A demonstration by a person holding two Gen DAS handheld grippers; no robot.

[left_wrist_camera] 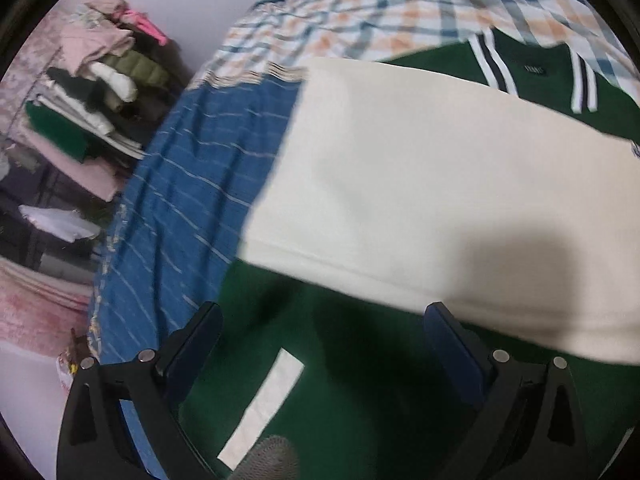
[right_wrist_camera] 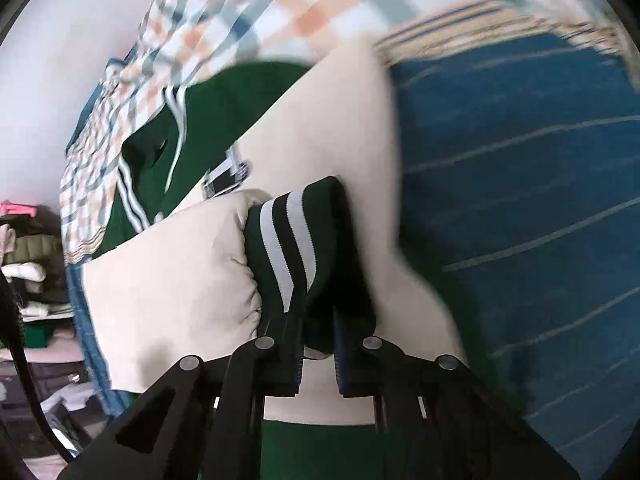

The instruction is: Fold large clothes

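The left tool (left_wrist_camera: 322, 336) stood wide open, its 2 dark fingers (left_wrist_camera: 200, 344) spread well apart and gripping nothing, hovering just over the green body of the green-and-cream varsity jacket (left_wrist_camera: 360, 380). Directly ahead of it, a broad cream sleeve (left_wrist_camera: 420, 184) lay folded across the green cloth, and beyond that sat the striped green collar (left_wrist_camera: 532, 76). Between the fingers, close in, a pale rectangular label (left_wrist_camera: 264, 404) showed on the green fabric. Off to the tool's left ran the blue striped bedsheet (left_wrist_camera: 192, 200), with an orange-and-blue checked blanket (left_wrist_camera: 360, 20) farther ahead. Far left, a stack of folded clothes (left_wrist_camera: 96, 92) was piled by the wall.

The right tool (right_wrist_camera: 318, 332) was nearly closed, pinching the green ribbed cuff with white and black stripes (right_wrist_camera: 292, 240) of the jacket's other cream sleeve (right_wrist_camera: 168, 280). That sleeve bunched just left of the fingertips, above the jacket on the bed. The sheet (right_wrist_camera: 520, 200) spread away to the tool's right, motion-blurred.
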